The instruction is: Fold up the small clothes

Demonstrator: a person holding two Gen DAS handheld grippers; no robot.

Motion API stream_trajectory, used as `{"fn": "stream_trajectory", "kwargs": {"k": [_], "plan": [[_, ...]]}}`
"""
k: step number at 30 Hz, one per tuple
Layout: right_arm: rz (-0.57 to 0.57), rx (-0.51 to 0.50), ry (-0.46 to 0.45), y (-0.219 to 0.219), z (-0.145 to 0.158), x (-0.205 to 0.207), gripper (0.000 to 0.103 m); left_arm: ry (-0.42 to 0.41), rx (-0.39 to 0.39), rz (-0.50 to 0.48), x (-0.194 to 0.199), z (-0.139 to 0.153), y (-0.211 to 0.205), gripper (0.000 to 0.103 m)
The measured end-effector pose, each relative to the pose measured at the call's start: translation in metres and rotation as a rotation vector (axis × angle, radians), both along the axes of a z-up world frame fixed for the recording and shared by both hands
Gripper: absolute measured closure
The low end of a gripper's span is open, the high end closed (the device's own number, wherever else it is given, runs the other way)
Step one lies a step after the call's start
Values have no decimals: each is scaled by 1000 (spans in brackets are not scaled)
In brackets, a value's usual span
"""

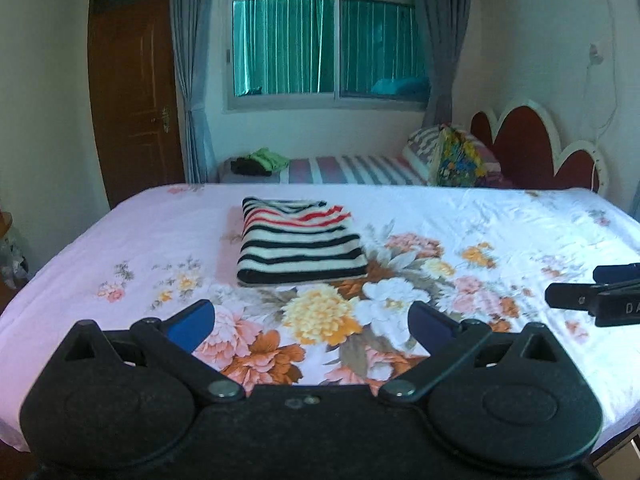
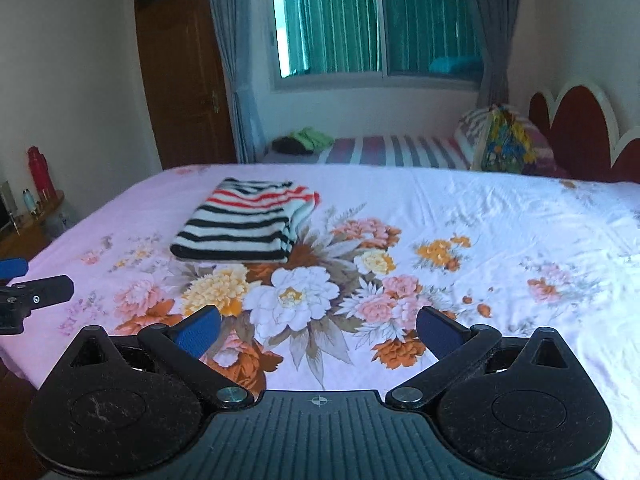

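Risk now lies mostly with the finished bundle: the striped garment sits folded into a neat rectangle on the floral bedsheet, toward 12 o'clock from both grippers and well apart from them. The left gripper has its jaws spread wide with only sheet between them; the right gripper is likewise wide apart and empty. Judging by the tidy stack, this piece looks done. A low pass over it, or a pad snagging the top layer, could drag the fold open. The loose upper edge near its 1 o'clock corner looks likeliest to slip.
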State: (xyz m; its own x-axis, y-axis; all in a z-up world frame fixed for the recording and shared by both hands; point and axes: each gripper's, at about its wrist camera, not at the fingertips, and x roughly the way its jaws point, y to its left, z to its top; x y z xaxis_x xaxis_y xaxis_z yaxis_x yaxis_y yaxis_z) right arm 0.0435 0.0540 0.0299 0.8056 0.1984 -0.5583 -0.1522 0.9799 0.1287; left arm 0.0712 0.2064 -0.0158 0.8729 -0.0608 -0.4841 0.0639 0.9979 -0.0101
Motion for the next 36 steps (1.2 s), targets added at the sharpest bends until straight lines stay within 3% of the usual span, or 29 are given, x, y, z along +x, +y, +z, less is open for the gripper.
{"fn": "stream_trajectory", "kwargs": {"k": [12,36], "plan": [[-23,-8,-42,-11,19,-26,0,-45,-16,-19,-15,12,-13,1],[-21,-7,-40,-17,23,-34,0,-52,-14,-24,-18,13,-17,1]]}}
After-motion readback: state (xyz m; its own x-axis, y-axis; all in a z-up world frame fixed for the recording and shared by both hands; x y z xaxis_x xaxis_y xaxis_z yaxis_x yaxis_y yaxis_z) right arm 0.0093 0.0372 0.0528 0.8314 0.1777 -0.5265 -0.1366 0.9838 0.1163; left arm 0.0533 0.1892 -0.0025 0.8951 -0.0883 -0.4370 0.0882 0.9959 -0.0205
